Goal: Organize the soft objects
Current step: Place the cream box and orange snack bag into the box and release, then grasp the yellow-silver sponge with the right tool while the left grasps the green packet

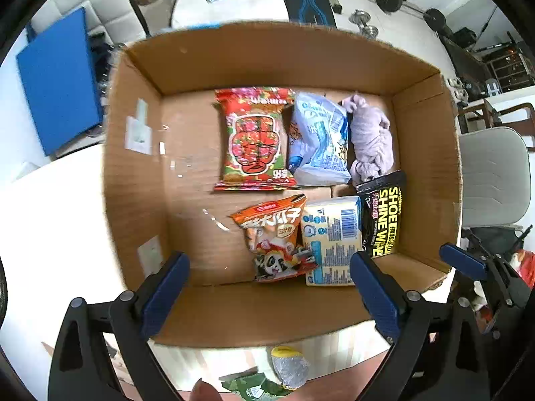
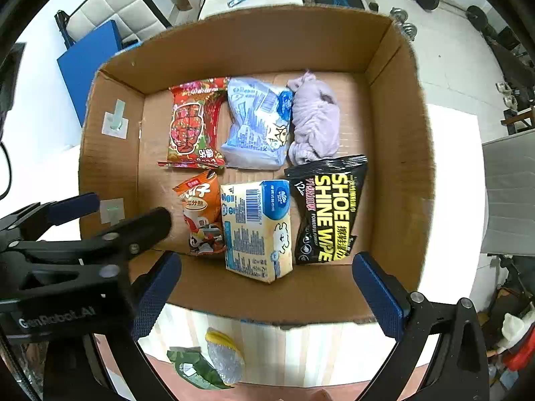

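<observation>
An open cardboard box (image 1: 133,167) (image 2: 398,167) holds several soft items in two rows: a red snack bag (image 1: 255,138) (image 2: 194,123), a pale blue pack (image 1: 317,140) (image 2: 257,123), a lilac cloth (image 1: 371,137) (image 2: 314,120), an orange panda snack bag (image 1: 274,237) (image 2: 200,214), a tissue pack (image 1: 332,240) (image 2: 257,230) and a black shoe-wipe pack (image 1: 384,217) (image 2: 327,207). My left gripper (image 1: 267,294) hangs open and empty above the box's near wall. My right gripper (image 2: 267,297) is open and empty beside it, right of the left one (image 2: 110,214).
On the white table in front of the box lie a yellow-and-silver scrub sponge (image 1: 289,367) (image 2: 224,357) and a green packet (image 1: 254,386) (image 2: 190,369). A blue board (image 1: 60,80), chairs and dumbbells (image 1: 364,23) stand beyond the table.
</observation>
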{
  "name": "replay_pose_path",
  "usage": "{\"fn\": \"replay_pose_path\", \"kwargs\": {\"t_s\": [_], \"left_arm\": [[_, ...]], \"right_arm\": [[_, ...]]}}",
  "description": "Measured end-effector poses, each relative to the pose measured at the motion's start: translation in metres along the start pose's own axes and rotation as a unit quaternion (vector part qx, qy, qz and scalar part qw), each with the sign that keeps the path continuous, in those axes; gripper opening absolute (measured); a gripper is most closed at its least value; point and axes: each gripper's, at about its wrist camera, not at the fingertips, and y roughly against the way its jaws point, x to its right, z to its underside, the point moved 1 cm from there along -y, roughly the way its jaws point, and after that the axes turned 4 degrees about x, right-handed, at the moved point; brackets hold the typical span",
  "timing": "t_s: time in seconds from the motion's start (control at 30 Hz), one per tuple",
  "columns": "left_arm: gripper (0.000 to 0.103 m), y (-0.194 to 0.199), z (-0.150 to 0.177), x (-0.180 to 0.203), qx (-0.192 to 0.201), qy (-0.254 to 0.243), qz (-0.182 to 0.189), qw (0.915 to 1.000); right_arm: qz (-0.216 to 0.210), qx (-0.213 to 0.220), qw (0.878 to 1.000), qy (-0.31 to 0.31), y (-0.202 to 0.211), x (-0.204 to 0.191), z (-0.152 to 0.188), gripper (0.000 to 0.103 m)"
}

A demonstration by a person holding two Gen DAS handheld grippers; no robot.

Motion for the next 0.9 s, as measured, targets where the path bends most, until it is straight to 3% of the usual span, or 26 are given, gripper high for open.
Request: {"fn": "replay_pose_path", "kwargs": {"t_s": [0.3, 0.47, 0.6, 0.67, 0.77, 0.83, 0.9], "left_arm": [[0.098, 0.041, 0.020, 0.006, 0.040, 0.022, 0.001, 0.9990], [0.098, 0.065, 0.040, 0.009, 0.073, 0.028, -0.025, 0.9966], [0.098, 0.093, 0.095, 0.004, 0.136, 0.045, -0.056, 0.9880], [0.098, 0.090, 0.130, -0.002, 0.146, 0.051, -0.071, 0.9854], [0.098, 0.065, 0.194, -0.022, 0.135, 0.090, -0.071, 0.9842], [0.088, 0.037, 0.230, -0.041, 0.103, 0.129, -0.058, 0.9845], [0.057, 0.004, 0.256, -0.058, 0.054, 0.161, -0.051, 0.9842]], "right_arm": [[0.007, 0.033, 0.999, 0.003, 0.050, 0.003, 0.025, 0.103], [-0.013, 0.050, 0.999, 0.011, 0.074, -0.003, 0.047, 0.103], [-0.022, 0.068, 0.996, 0.047, 0.083, -0.012, 0.094, 0.103], [-0.026, 0.057, 0.996, 0.068, 0.072, -0.017, 0.129, 0.103], [-0.051, 0.008, 0.996, 0.067, 0.025, -0.019, 0.185, 0.102], [-0.070, -0.021, 0.996, 0.051, -0.007, -0.020, 0.206, 0.093], [-0.083, -0.053, 0.995, 0.030, -0.045, -0.024, 0.223, 0.070]]}}
